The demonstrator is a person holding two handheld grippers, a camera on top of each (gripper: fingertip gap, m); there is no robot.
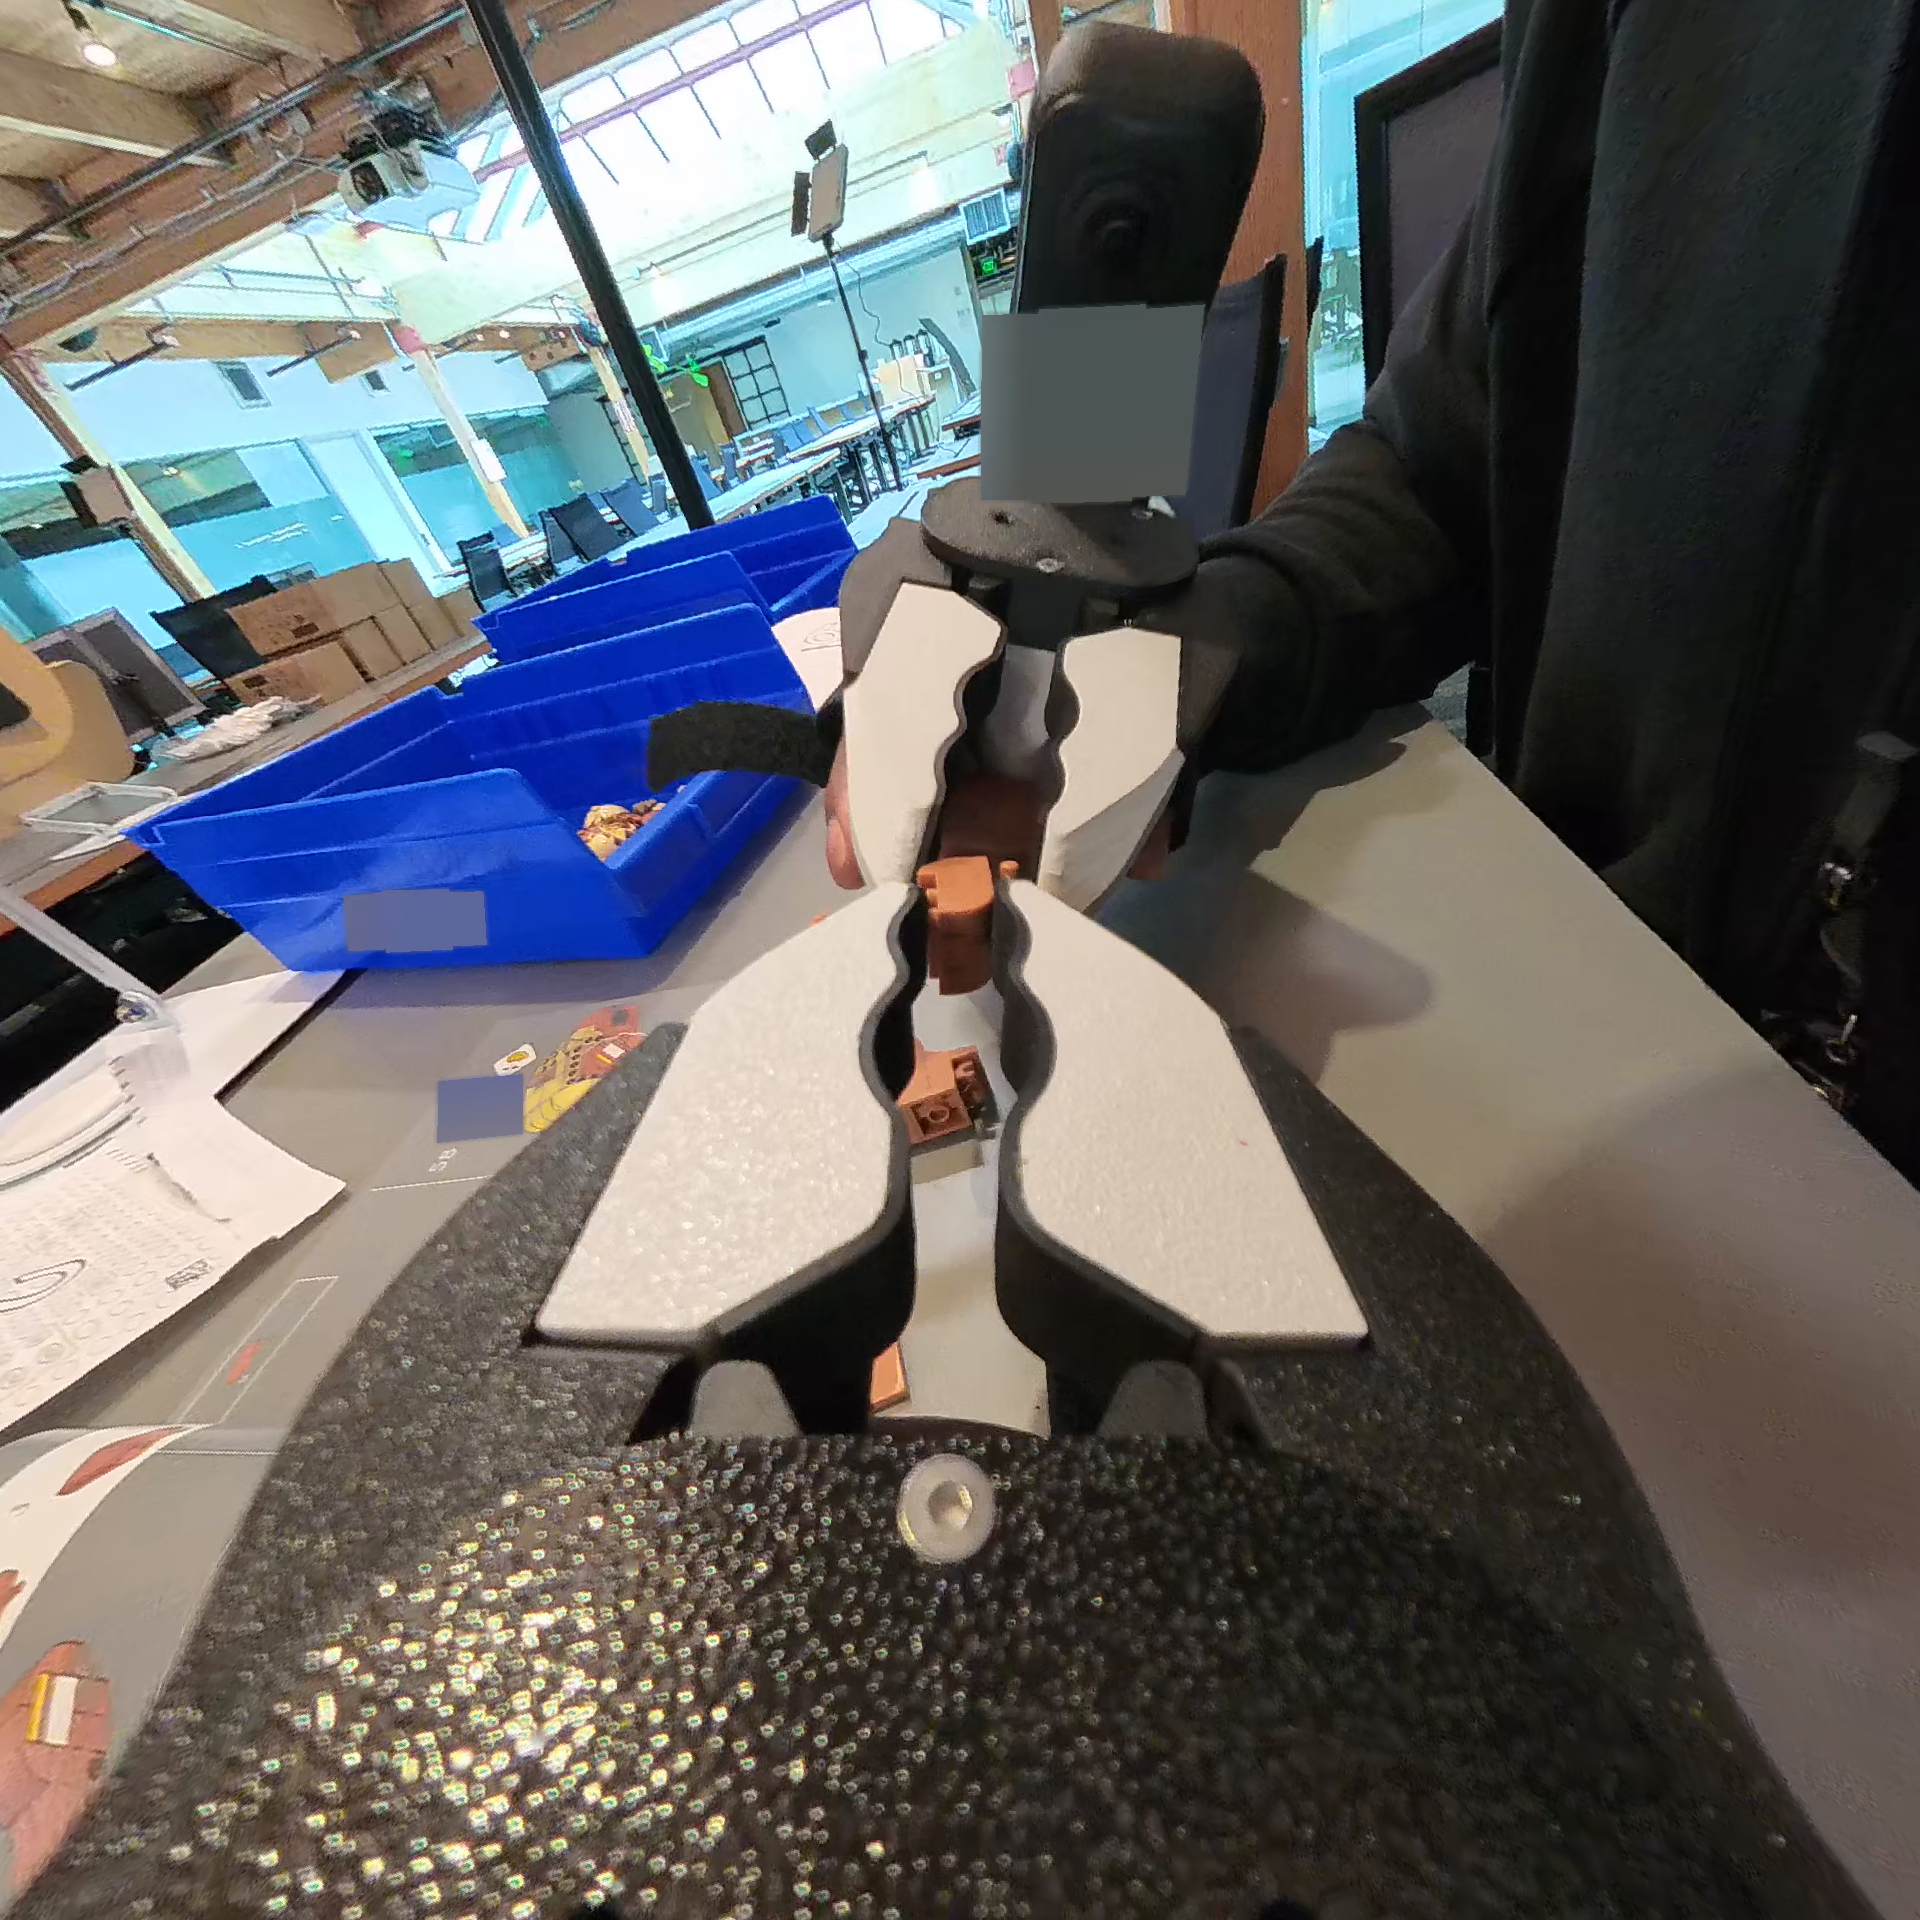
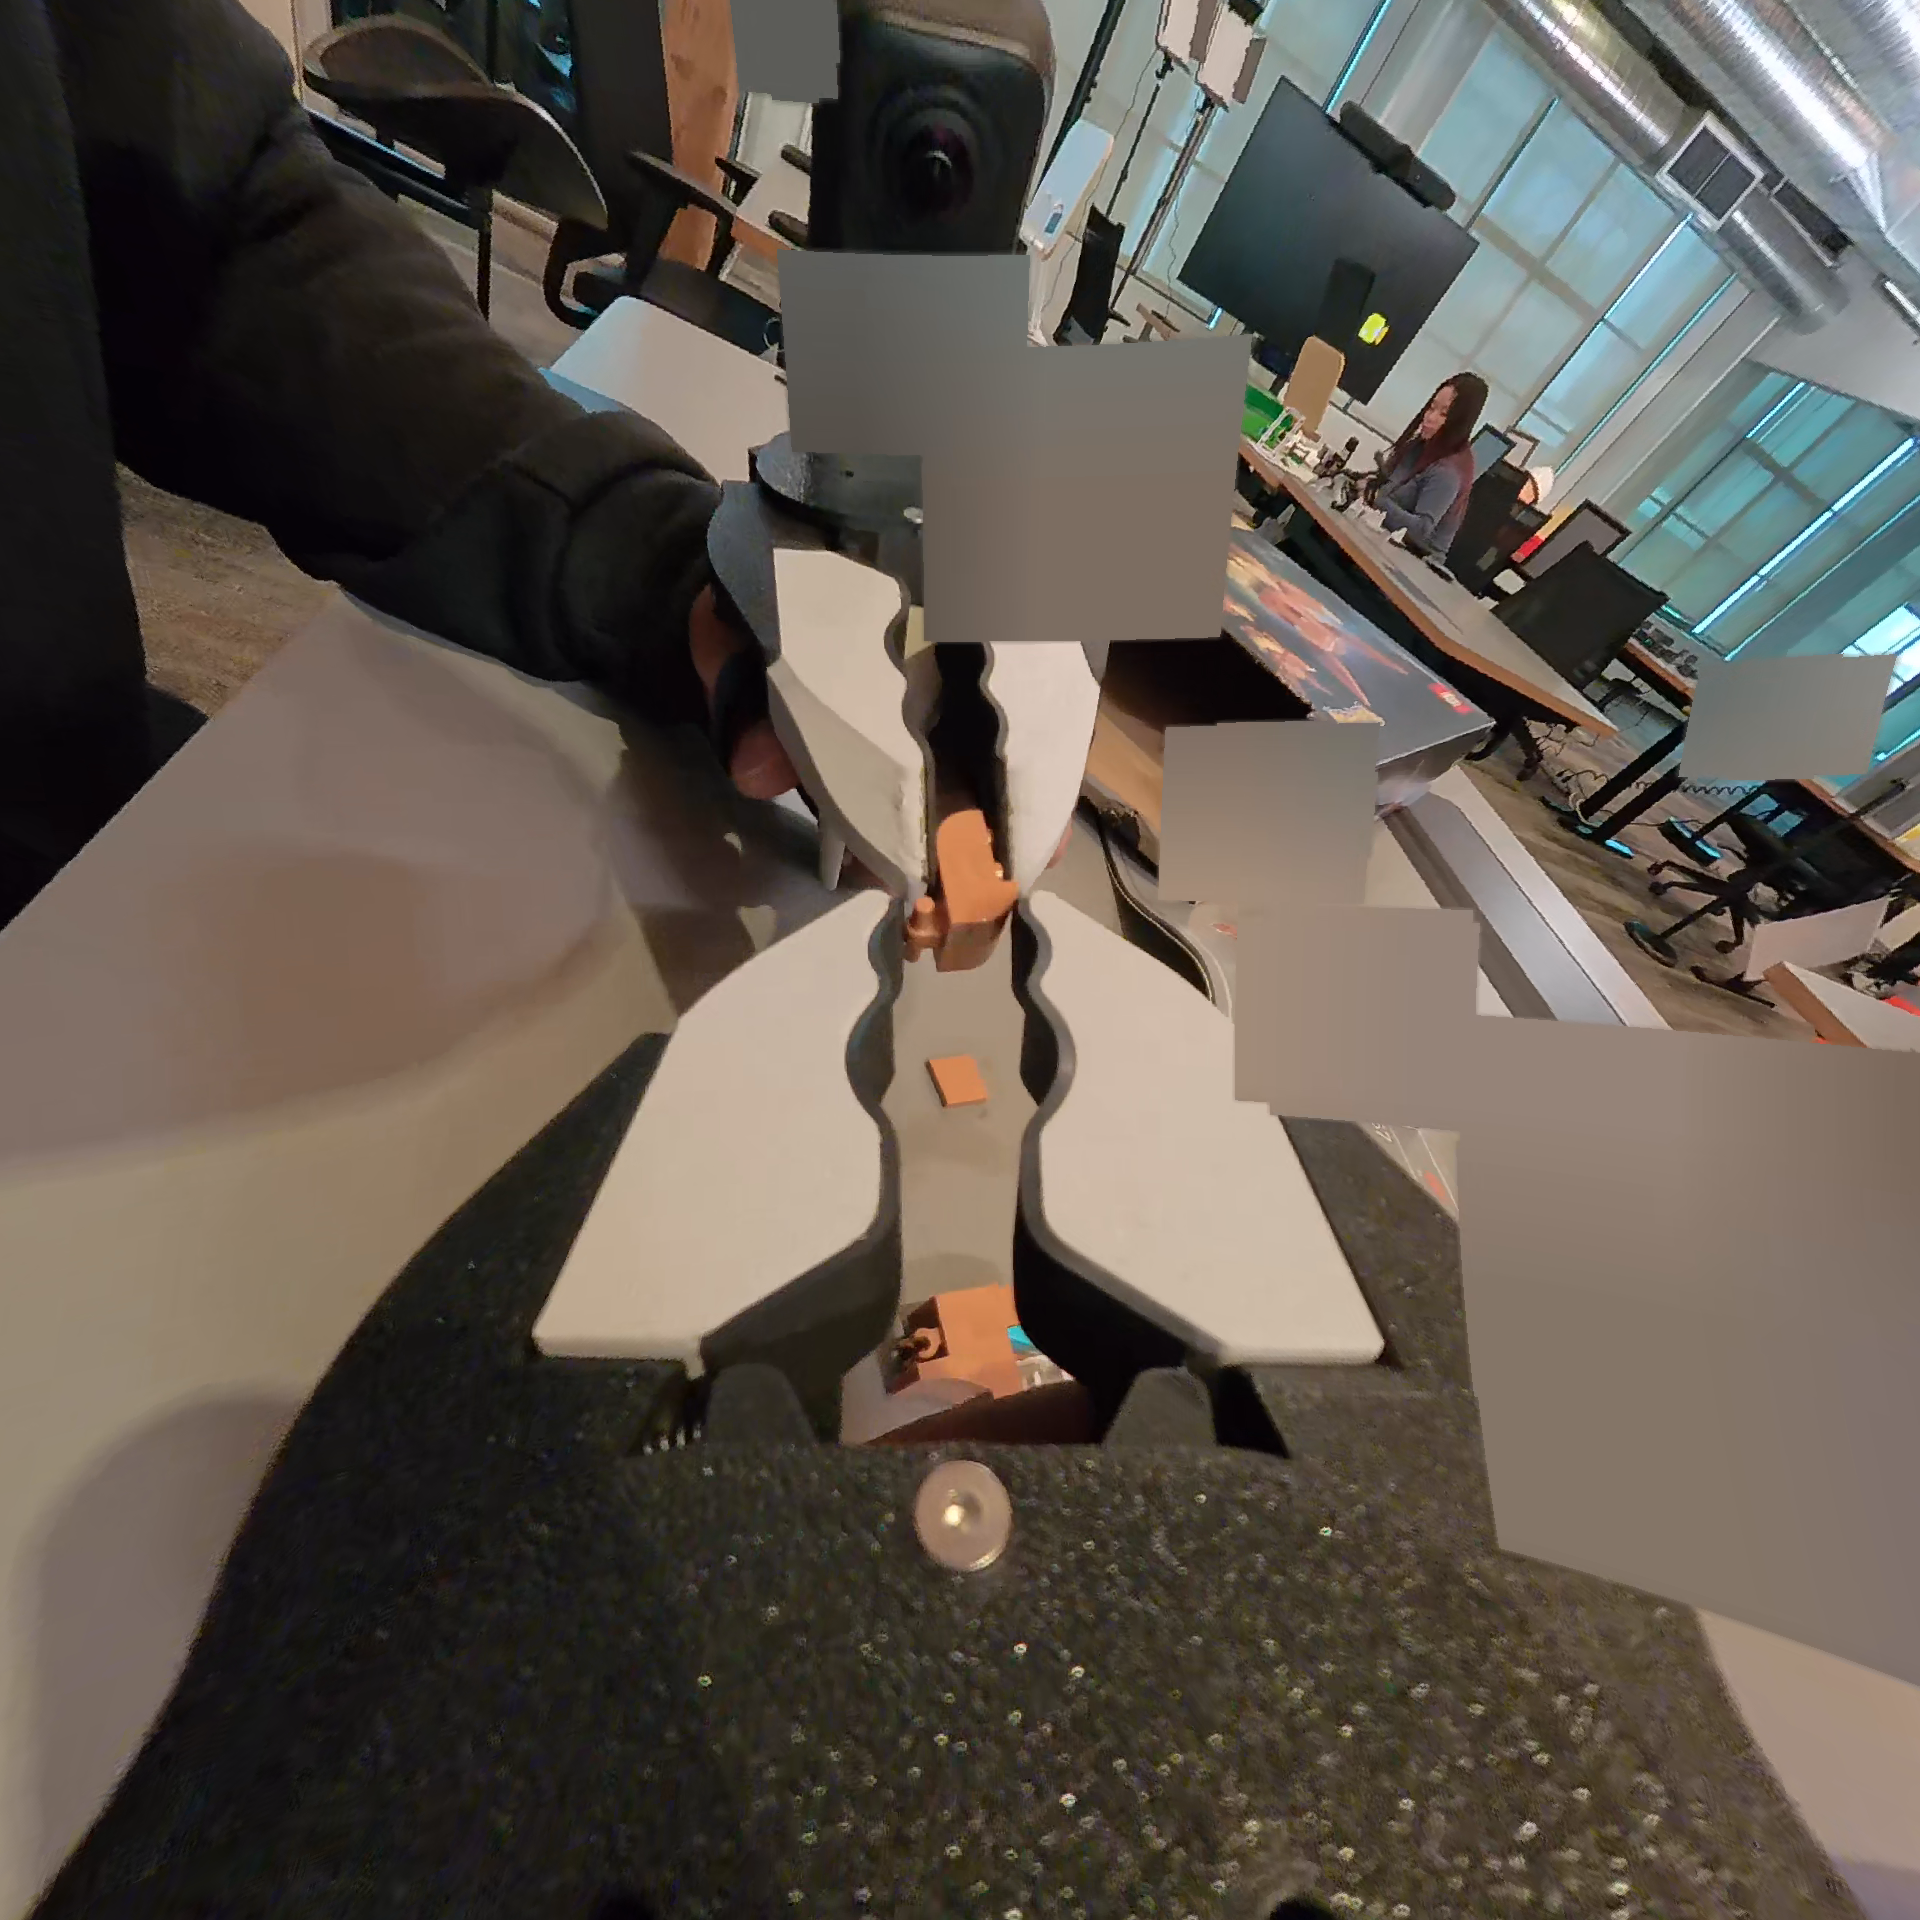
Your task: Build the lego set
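A blue bin (image 1: 436, 831) sits at the left of the grey desk (image 1: 1507, 1091). The left gripper (image 1: 961, 914) has its fingers nearly closed on an orange-brown brick piece (image 1: 961, 920). Tip to tip with it, the right gripper (image 2: 961, 925) pinches the same piece with narrowly parted fingers. Below, 1 small brick (image 1: 940, 1101) and 1 flat tile (image 2: 958, 1081) lie on the desk.

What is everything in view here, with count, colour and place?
orange-brown plastic toy brick: one, gripped at the left claw's tips, where both claws meet
loose orange-brown brick: one, on the table below the claws
flat orange-brown square tile: one, on the table
blue plastic bins: several, table's far left
white printed paper sheets: a few, left edge
grey table: one
left claw: grey fingers, shut on the brick
right claw: grey fingers, tip to tip with left; grasp unclear
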